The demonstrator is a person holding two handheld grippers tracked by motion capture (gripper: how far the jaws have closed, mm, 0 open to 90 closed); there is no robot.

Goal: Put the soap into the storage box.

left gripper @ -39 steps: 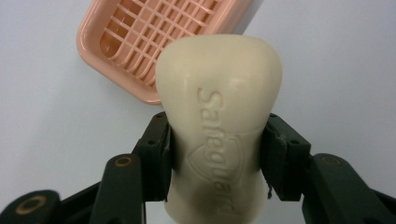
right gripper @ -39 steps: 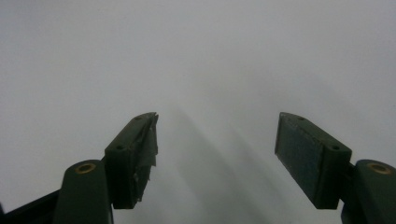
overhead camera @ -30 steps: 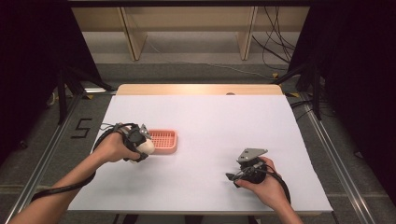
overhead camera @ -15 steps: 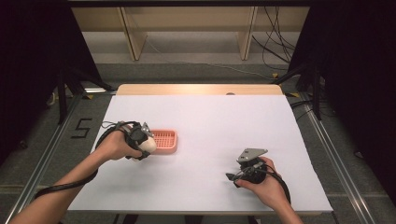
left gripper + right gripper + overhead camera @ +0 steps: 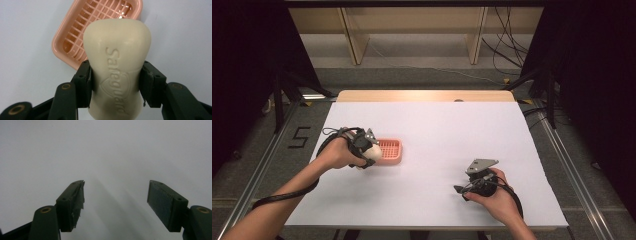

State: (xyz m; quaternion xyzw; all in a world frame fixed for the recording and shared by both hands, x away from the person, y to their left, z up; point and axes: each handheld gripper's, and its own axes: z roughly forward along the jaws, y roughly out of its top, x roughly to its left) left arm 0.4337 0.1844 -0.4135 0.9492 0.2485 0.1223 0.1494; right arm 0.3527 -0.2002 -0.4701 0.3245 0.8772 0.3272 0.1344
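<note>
two grippers are working over the white table (image 5: 432, 130). the left gripper (image 5: 116, 82), at the left of the high view, is clamping a cream soap bar (image 5: 117, 62) just before the pink soap dish (image 5: 82, 30). the right gripper (image 5: 116, 200), lower right, is sitting wide apart, gripping nothing.

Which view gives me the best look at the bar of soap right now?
The left gripper view: the soap sits close up, clamped between the left gripper jaws, its embossed lettering readable, above the pink soap dish. In the high view the soap is a small pale shape beside the hand. The right gripper view faces bare table.
</note>
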